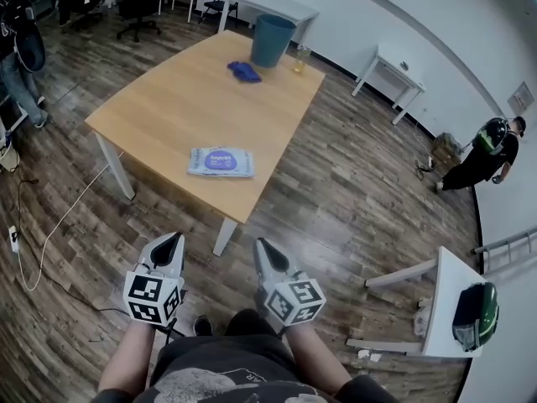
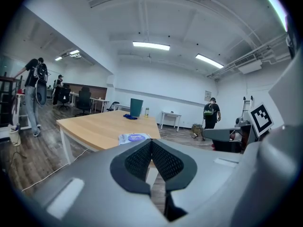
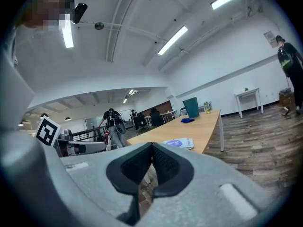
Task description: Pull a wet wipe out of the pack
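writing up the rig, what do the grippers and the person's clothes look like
Both the left gripper and right gripper are pale grey tapered shells ending in pointed jaws lined with black textured pads. Each carries a white cube printed with black square markers. The person wears a dark top with a pale print.

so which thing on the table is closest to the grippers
The wet wipe pack, lying flat by the near edge of the table. The blue cloth, teal bin and small yellow bottle all sit at the far end.
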`<state>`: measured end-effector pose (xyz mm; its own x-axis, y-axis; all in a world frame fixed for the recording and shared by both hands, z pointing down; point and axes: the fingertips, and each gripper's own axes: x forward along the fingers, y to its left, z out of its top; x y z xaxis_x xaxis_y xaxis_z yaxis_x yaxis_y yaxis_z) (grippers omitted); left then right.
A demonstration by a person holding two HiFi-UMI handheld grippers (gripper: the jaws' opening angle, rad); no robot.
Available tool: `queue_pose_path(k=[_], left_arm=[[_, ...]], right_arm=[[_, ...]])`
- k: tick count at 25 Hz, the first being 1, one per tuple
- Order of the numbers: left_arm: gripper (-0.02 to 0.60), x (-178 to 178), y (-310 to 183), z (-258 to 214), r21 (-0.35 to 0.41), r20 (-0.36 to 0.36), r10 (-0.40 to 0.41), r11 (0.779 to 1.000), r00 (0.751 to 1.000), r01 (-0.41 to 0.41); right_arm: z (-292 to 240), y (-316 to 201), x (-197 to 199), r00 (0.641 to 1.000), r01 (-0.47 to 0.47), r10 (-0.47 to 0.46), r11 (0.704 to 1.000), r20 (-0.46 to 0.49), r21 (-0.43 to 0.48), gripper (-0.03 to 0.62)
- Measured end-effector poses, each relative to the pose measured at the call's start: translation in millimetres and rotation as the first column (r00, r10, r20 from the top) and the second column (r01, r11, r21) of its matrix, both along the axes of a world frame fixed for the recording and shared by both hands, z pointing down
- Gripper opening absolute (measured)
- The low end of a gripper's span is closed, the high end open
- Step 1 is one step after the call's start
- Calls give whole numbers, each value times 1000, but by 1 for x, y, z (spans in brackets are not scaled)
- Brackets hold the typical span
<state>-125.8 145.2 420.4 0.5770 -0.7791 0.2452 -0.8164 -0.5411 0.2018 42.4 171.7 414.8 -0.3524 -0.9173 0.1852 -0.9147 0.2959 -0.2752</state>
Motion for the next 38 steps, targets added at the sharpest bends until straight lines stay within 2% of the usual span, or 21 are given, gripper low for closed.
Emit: queue_pose_path(k=[4, 8, 10, 14, 17, 22, 30, 33, 38], left_arm=[[18, -4, -3, 12, -27, 13, 3, 1000, 1000, -3], [18, 0, -16, 20, -46, 25, 1, 999, 1000, 1], [18, 3, -25, 22, -46, 31, -8, 999, 999, 9], [18, 10, -50, 25, -56, 44, -42, 997, 998, 45], [18, 19, -71, 27, -61, 57, -53, 997, 997, 56], [18, 34, -108, 31, -87, 65, -97, 991, 993, 102], [18, 75, -145, 41, -115, 93, -111, 986, 989, 121], [18, 78, -156, 47, -123, 120, -136, 981, 983, 150], [18, 74, -166, 61, -144, 156, -186, 967, 970, 208]], right_arm=[[11, -2, 4, 1000, -18, 17, 999, -7, -30, -9], [12, -15, -6, 987, 58, -55, 998, -151, 13, -9], [13, -25, -14, 979, 98, -91, 995, -180, 31, -9], [17, -58, -14, 981, 135, -132, 991, -140, 17, -9], [16, -85, -3, 977, 159, -155, 987, -144, 14, -9], [12, -128, 25, 975, 169, -166, 986, -147, 8, -9], [26, -168, 83, 987, 140, -143, 989, -80, -39, -9], [26, -183, 97, 989, 136, -138, 990, -61, -43, -9], [29, -201, 105, 981, 179, -182, 983, -68, -44, -9]])
